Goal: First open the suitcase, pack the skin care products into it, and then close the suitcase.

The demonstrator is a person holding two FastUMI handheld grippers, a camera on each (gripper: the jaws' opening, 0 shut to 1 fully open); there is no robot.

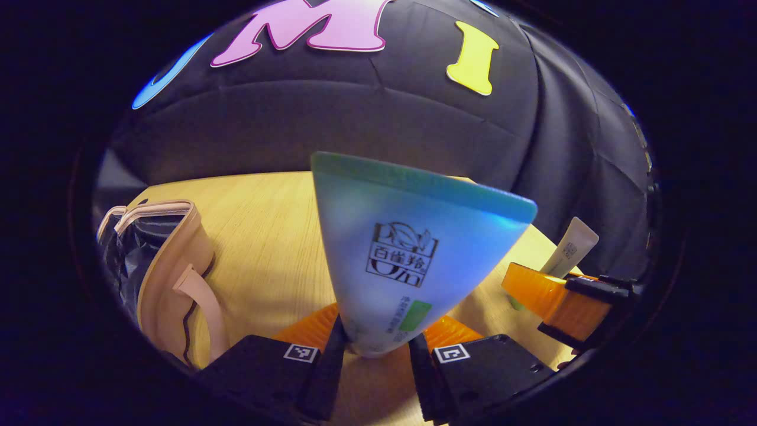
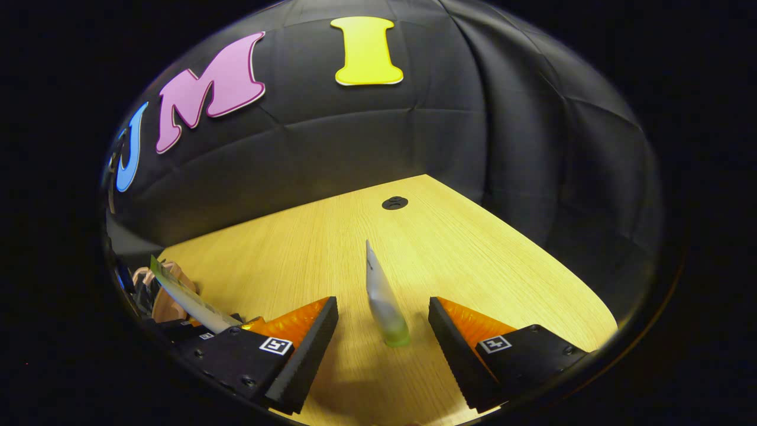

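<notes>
My left gripper [image 1: 374, 342] is shut on the cap end of a blue-green tube [image 1: 408, 248], which is held up off the wooden table [image 1: 266, 248] with its flat crimped end on top. The pink-beige suitcase [image 1: 171, 272] lies open at the left in the left gripper view, its dark lining showing. In the right gripper view a slim white tube with a green cap [image 2: 383, 296] stands cap-down on the table. My right gripper [image 2: 383, 305] is open around it, one finger on each side and a gap to both. That white tube [image 1: 571, 245] also rises behind the right gripper [image 1: 565, 302].
A round black grommet [image 2: 394, 203] sits in the table near its far corner. The black cloth wall closes off the back and right sides. The held blue-green tube [image 2: 186, 299] and a bit of the suitcase [image 2: 162, 302] show at the far left in the right gripper view.
</notes>
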